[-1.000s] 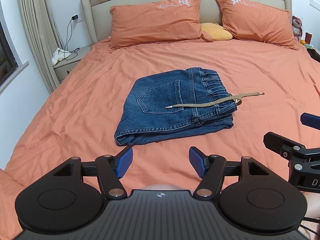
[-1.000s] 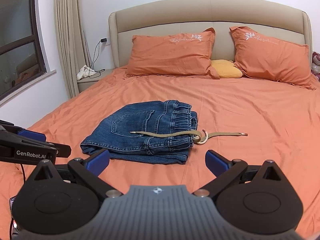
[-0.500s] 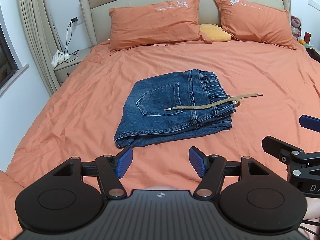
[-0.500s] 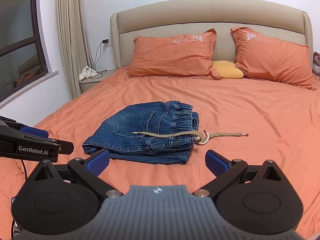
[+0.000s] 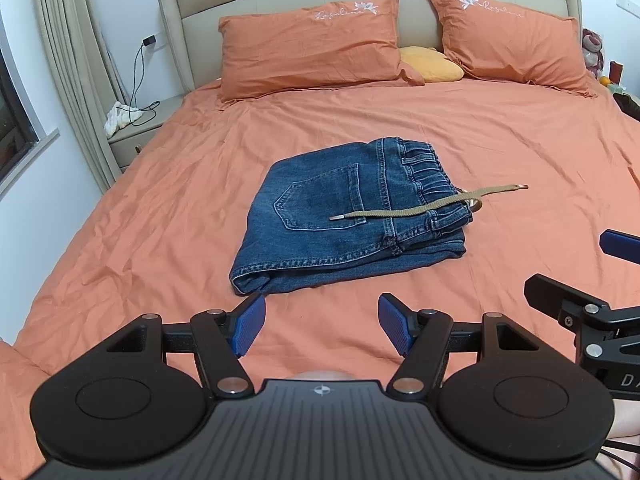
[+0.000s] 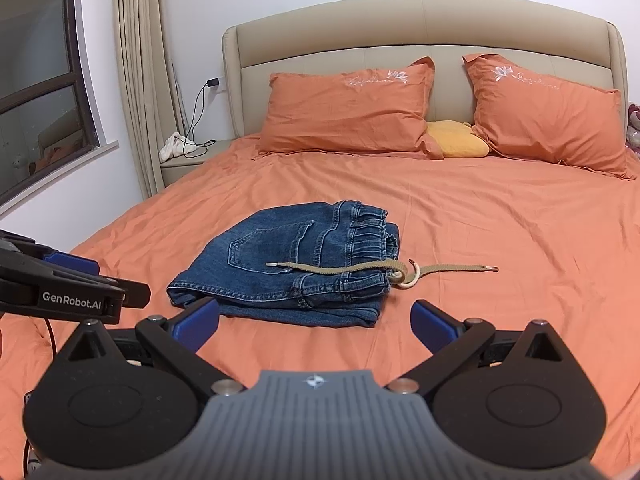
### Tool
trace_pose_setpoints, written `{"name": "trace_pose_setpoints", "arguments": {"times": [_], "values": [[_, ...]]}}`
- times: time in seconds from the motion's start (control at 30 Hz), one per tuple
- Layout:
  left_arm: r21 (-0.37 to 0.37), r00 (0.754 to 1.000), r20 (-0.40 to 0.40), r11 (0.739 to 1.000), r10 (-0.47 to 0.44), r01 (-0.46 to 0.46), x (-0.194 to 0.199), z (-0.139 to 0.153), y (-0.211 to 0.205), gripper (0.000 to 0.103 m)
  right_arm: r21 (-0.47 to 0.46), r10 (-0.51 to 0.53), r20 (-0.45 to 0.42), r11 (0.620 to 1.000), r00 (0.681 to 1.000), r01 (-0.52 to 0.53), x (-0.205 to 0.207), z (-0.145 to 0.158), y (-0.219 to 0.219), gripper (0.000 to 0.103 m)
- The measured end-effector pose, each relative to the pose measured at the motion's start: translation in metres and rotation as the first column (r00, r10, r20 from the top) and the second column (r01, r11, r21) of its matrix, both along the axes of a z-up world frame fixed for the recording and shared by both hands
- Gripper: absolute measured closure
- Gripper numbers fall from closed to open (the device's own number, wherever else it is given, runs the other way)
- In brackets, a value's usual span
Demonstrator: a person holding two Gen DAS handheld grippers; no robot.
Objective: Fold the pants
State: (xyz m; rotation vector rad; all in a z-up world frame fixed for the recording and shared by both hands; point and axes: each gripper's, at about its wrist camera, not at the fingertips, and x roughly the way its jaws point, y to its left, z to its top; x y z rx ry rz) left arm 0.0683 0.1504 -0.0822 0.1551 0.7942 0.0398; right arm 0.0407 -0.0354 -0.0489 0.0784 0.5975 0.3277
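Observation:
Blue denim pants (image 5: 344, 216) lie folded into a compact stack on the orange bed (image 5: 160, 208), back pocket up, waistband to the right. A tan drawstring (image 5: 432, 204) trails across the top and off onto the sheet. The pants also show in the right wrist view (image 6: 296, 260) with the drawstring (image 6: 380, 270). My left gripper (image 5: 322, 330) is open and empty, above the sheet just short of the pants' near edge. My right gripper (image 6: 314, 322) is open and empty, also short of the pants.
Two orange pillows (image 5: 312, 44) and a small yellow cushion (image 5: 430, 64) lie at the beige headboard (image 6: 420, 28). A nightstand (image 5: 136, 130) with a white cloth and charger cable stands left of the bed, by curtains (image 6: 140, 80) and a window.
Both grippers have drawn back slightly and risen; the pants sit a little lower and farther in view. The pants and drawstring have not moved. Both grippers stay open.

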Motion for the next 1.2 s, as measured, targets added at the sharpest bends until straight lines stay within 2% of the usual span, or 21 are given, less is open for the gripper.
{"name": "trace_pose_setpoints", "arguments": {"times": [1.2], "values": [[0.006,1.000,0.015,1.000,-0.013,0.013,-0.0054,0.0010,0.0066,0.027,-0.005,0.003,-0.006,1.000,1.000,-0.003,-0.0031,-0.0012,-0.0021,0.005]]}}
